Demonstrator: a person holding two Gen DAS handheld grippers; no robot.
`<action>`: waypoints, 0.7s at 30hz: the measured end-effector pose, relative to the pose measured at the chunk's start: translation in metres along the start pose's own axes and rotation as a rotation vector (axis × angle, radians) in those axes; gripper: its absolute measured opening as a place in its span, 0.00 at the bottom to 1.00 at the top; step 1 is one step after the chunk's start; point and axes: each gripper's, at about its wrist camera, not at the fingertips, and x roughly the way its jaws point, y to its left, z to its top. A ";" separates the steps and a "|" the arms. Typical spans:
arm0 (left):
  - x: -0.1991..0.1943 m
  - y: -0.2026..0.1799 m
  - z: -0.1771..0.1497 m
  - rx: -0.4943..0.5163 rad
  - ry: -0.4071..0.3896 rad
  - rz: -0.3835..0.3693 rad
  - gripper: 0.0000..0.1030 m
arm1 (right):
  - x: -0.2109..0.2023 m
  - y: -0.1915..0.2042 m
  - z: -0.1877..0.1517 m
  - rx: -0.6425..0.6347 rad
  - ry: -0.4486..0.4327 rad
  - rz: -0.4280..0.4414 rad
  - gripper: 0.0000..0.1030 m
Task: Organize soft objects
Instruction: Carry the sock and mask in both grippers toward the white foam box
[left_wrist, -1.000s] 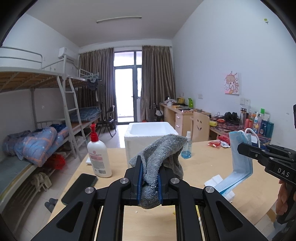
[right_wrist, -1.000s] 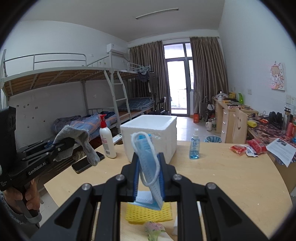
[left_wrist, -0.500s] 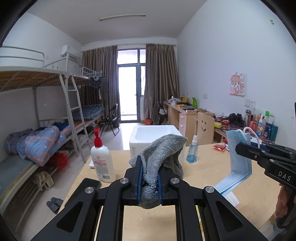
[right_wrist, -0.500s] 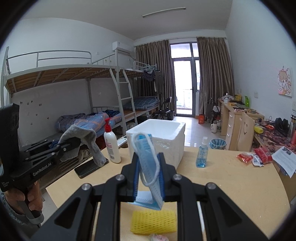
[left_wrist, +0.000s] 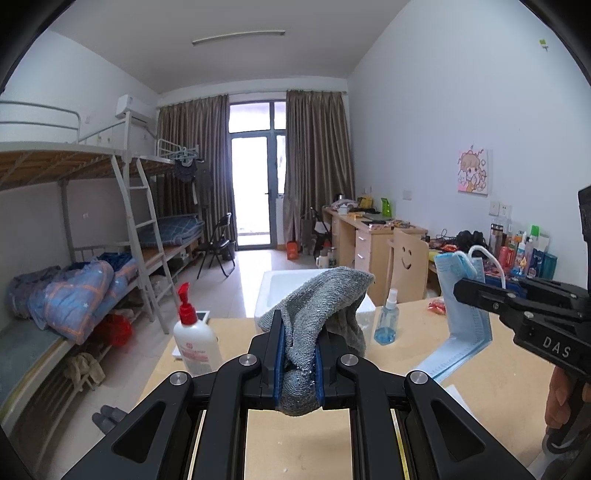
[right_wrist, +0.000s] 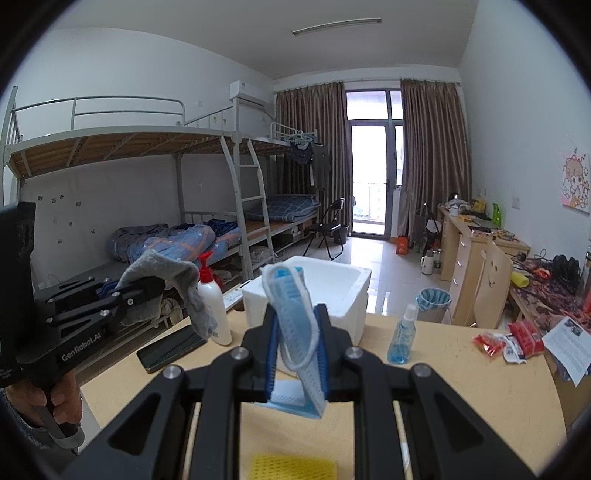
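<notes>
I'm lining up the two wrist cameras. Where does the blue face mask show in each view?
Left wrist view: the blue face mask hangs at the right, shut in the right tongs.
Right wrist view: the mask is in the centre foreground, between those tongs' blue pads.
Shared landmark: the white foam box on the table behind it.

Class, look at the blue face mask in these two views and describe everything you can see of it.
The face mask is a pleated, light blue disposable one, of thin non-woven fabric by its look, with white ear loops. It is clamped upright between the blue-padded fingers of the right gripper, held above the wooden table. Its top flops over and its lower end hangs folded below the fingers. In the left wrist view it shows bent, the lower part angling sideways.
</notes>
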 end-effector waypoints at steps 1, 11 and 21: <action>0.001 0.000 0.002 0.003 -0.001 -0.001 0.13 | 0.001 0.000 0.003 -0.004 -0.002 -0.002 0.21; 0.022 0.004 0.023 0.023 -0.011 -0.013 0.13 | 0.022 -0.004 0.024 -0.033 -0.008 -0.017 0.21; 0.047 0.013 0.037 0.024 -0.012 -0.013 0.13 | 0.048 -0.013 0.038 -0.043 0.001 -0.021 0.21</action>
